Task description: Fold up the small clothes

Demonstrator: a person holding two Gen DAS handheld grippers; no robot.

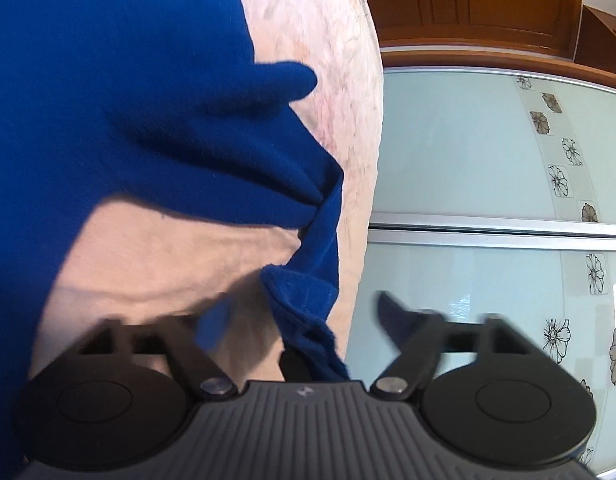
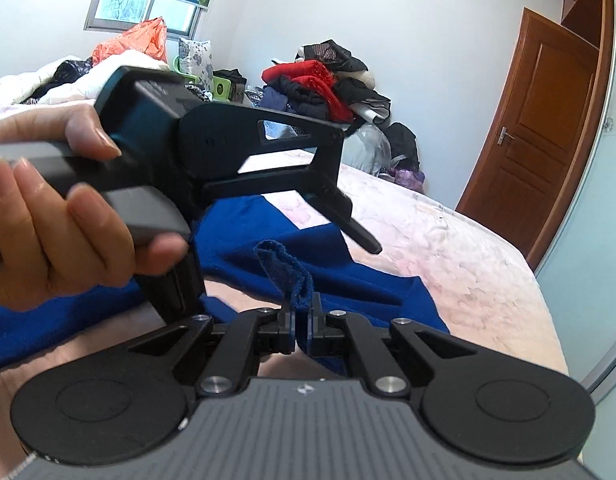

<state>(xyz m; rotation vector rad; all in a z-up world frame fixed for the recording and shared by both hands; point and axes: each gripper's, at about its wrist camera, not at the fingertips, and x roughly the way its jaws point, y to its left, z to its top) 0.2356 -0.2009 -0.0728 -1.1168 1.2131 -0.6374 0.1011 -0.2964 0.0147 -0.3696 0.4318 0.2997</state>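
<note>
Blue fleece-looking garment [image 1: 119, 92] fills most of the left wrist view, draped from the upper left down toward the middle, with a crumpled edge hanging to the bottom centre right over the left gripper [image 1: 303, 320]. Its fingers stand apart, blurred, and the fabric edge sits between them without either pad visibly pressing on it, so nothing is gripped on that side yet. To do this step well, the person probably wants that edge seated deep between the pads before pinching, or the fold line goes wonky. The pinkish bedspread [image 1: 340, 60] runs up the middle of the frame, with glass wardrobe doors [image 1: 468, 144] on the right.

Over in the right wrist view, the right gripper [image 2: 301, 322] at bottom centre is clamped on a little tab of the same blue garment [image 2: 372, 280], which sticks up from between the closed pads; the rest lies spread on the bed across the middle of the frame. The left hand [image 2: 55, 240] sits at the left edge, fingers wrapped round the handle, holding the left gripper angled down and to the right above the cloth. Both tools look tilted a bit downward. A pile of clothes [image 2: 328, 84] sits in the upper middle, well away.
</note>
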